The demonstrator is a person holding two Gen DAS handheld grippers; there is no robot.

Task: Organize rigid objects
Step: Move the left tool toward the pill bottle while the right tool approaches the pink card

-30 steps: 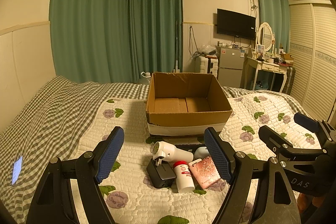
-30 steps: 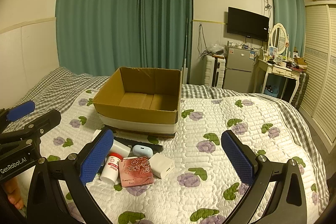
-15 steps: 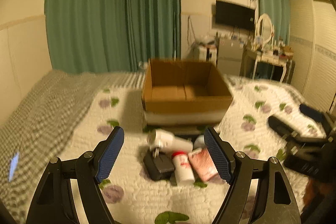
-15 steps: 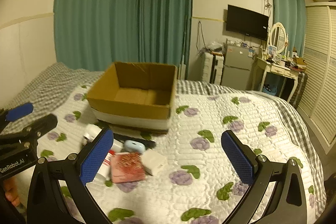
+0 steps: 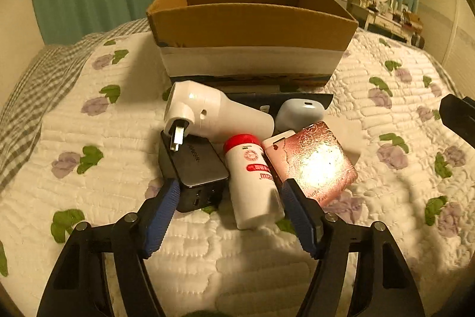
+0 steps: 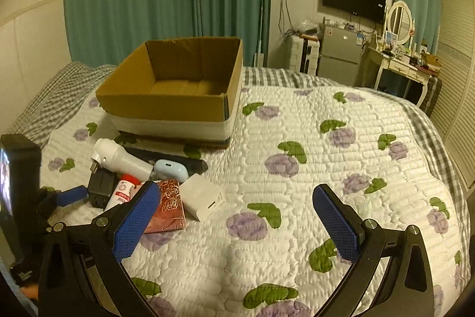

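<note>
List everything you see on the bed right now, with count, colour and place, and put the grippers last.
cardboard box: 1, brown, open, behind the pile
white plug device: 1, white, resting on the charger
black charger: 1, black, pile's left
red-capped bottle: 1, white, lying between the left fingers
pink case: 1, pink, right of bottle
blue case: 1, pale blue, behind pink case
white adapter: 1, white, pile's right
left gripper: open, at the pile
right gripper: open, over quilt

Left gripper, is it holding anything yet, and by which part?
Nothing is held. The left gripper is open, its fingers flanking the black charger and white bottle.
</note>
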